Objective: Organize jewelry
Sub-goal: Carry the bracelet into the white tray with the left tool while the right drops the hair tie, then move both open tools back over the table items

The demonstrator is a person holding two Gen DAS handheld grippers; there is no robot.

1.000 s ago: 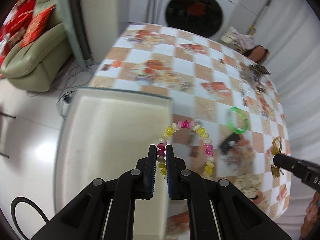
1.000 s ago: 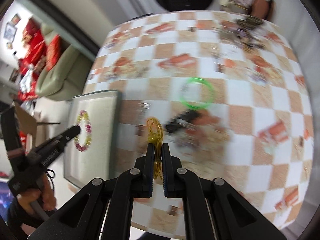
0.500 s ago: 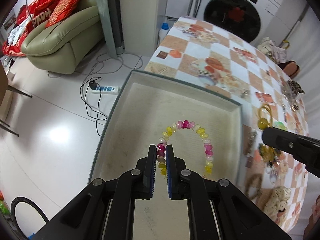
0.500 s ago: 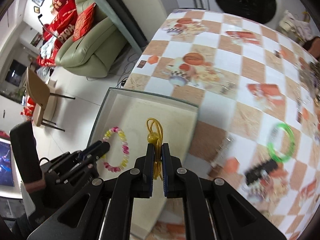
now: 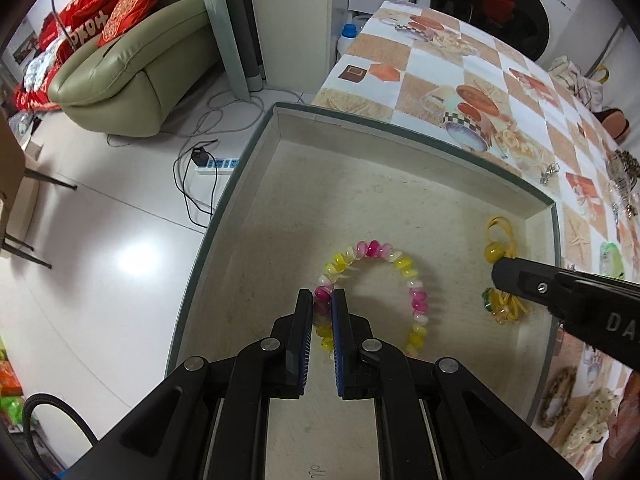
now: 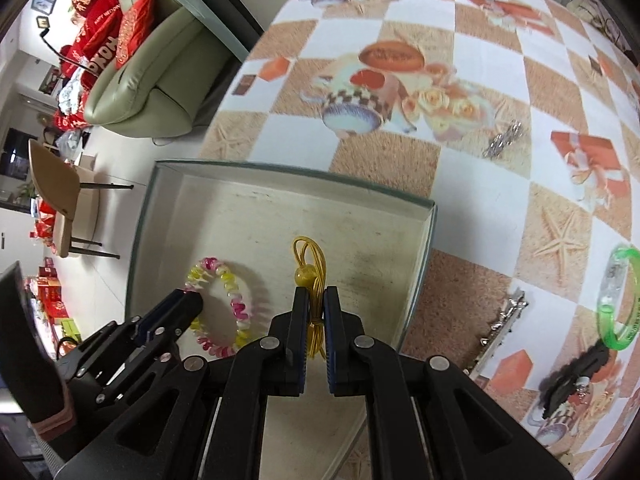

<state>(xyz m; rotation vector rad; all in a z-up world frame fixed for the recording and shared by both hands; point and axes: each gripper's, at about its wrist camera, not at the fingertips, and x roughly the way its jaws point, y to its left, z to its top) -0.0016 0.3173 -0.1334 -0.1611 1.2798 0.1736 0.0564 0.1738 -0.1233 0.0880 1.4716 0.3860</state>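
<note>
Though seemingly gripped, green bangle right-view-only.

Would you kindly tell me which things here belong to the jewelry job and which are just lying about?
Job: beaded bracelet in the left gripper; yellow cord in the right gripper; tray; green bangle; silver clasp.

Lying about: sofa; power strip; washing machine; chair.

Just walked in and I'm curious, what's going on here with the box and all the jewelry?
A person is sorting jewelry with a handheld tool in each hand. The left tool is shut on a pink and yellow beaded bracelet, and the right tool is shut on a yellow cord bracelet. Both pieces are inside the shallow box on the checkered table. A green bangle and other pieces are out on the table.
</note>
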